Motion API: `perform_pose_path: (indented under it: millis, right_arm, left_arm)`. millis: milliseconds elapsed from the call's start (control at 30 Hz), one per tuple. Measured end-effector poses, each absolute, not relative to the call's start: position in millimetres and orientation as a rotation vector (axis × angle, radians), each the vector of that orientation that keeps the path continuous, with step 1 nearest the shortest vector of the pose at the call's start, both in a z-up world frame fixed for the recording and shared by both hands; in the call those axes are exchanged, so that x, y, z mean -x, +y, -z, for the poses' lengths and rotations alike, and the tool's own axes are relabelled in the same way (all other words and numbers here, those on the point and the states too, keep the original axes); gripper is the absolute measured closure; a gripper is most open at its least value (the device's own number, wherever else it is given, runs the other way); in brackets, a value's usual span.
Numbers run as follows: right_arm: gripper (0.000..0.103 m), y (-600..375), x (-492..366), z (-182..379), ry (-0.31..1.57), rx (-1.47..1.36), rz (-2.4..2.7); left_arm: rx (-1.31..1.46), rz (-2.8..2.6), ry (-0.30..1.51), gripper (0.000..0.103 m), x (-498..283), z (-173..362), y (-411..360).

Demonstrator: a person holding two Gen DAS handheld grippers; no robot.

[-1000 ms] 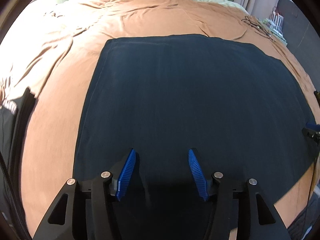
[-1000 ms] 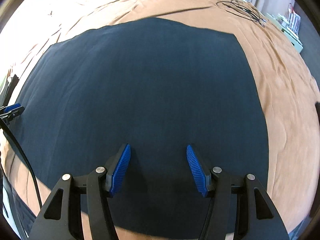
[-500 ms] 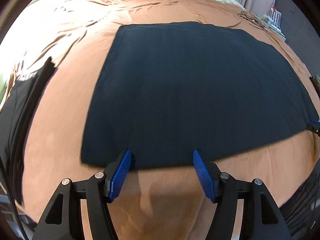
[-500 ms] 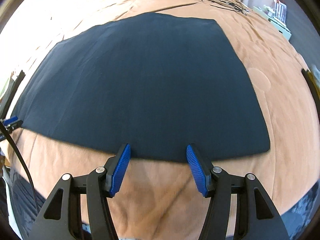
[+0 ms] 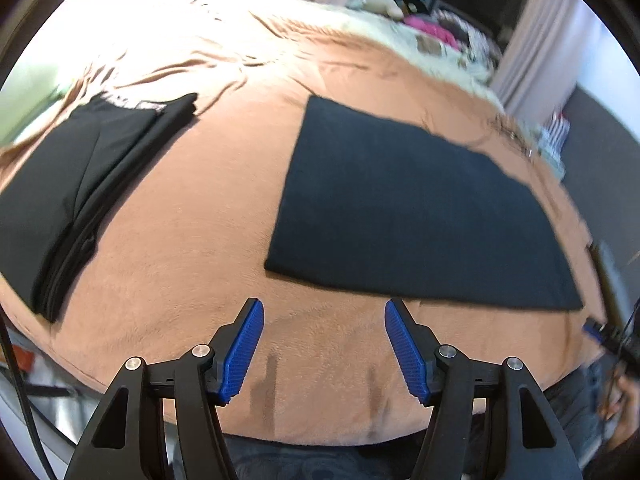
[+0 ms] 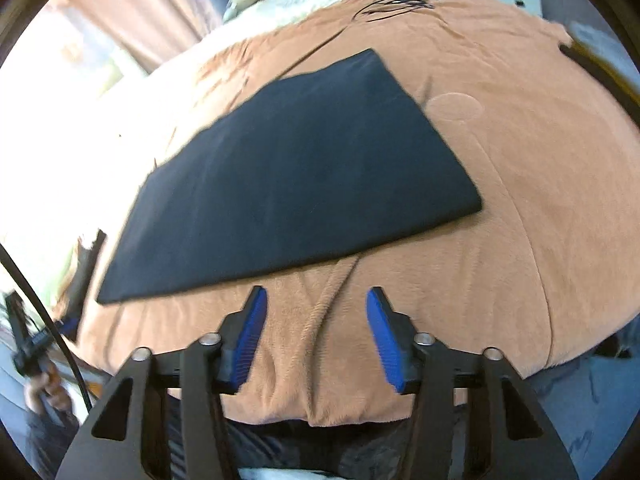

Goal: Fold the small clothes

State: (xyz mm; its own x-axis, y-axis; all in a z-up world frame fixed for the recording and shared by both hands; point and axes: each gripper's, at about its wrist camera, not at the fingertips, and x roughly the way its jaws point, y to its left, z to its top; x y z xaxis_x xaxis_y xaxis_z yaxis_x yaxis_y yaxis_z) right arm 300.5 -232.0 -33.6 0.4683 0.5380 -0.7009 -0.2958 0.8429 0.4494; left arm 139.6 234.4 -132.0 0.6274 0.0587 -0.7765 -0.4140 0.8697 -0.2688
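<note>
Both grippers hang above the near edge of the bed, and neither has hold of anything. The left gripper has its jaws standing well apart, blue pads clear, with only the tan bedspread showing between them. The right gripper has its jaws closing at this moment, and there too nothing but bedspread lies in the gap. The dark folded cloth lies flat as a neat rectangle on the bedspread, just beyond the tips of both grippers and touching neither; from the right wrist it runs slantwise, its near edge close above the pads. Off to the left side of the bed, well apart from it, sits a stack of black folded clothes. At the far end lies a cream blanket with pink items on it, and pale curtains hang behind. A tangle of thin dark cable rests on the bedspread beyond the cloth.
</note>
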Motion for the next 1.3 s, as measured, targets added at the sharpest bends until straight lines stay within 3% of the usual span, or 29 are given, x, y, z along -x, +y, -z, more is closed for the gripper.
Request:
perform_pose_path:
  millis: [167,467,1300]
  right_arm:
    - [0.064,-276.8,-311.9,51.3,0.932,-0.473,-0.526]
    - [0.071,-303.1,-321.6,87.9,0.968,-0.641,-0.479]
    - [0.074,-287.4,-339.5,94.5,0.907,-0.661,-0.427]
  left_arm:
    - [0.586,-0.273,0.797,0.042,-141.7,132.5,254.4]
    - [0.743,-0.297,0.846,0.045,-167.7,171.0,284.7]
    - [0.871,-0.177,0.776,0.045,-183.5,186.2,288.1]
